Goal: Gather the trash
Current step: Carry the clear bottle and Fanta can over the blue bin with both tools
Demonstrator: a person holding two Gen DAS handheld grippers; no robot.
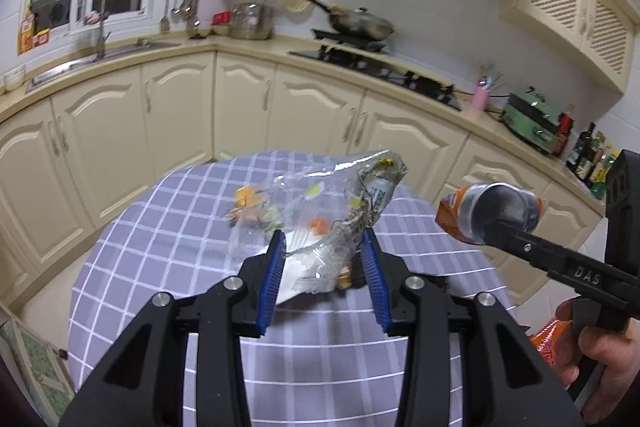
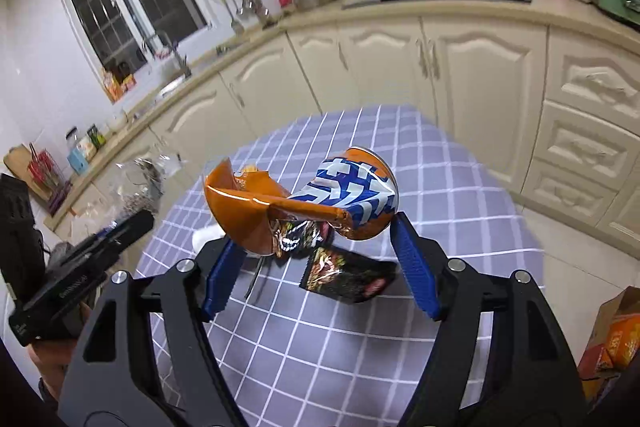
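My left gripper (image 1: 323, 237) is shut on a crumpled clear plastic bag (image 1: 340, 203) with printed strips, held above the round table (image 1: 168, 227) in its purple checked cloth. Small orange and yellow scraps (image 1: 246, 199) show through the plastic; whether they are inside the bag I cannot tell. To the right, my right gripper (image 1: 496, 215) is shut on a crushed orange can (image 1: 480, 211). In the right wrist view the same can (image 2: 340, 203), with blue and white lettering, sits between the blue pads of the right gripper (image 2: 316, 231). A black snack wrapper (image 2: 348, 277) lies on the cloth below it. The left gripper (image 2: 132, 223) and its bag (image 2: 140, 183) appear at the left.
Cream cabinets (image 1: 248, 107) and a counter curve round behind the table, with a sink (image 1: 100, 55), a hob with a wok (image 1: 360, 23) and a green appliance (image 1: 536, 119). An orange carton (image 2: 612, 343) stands low at the right. A hand (image 1: 600, 359) grips the right tool.
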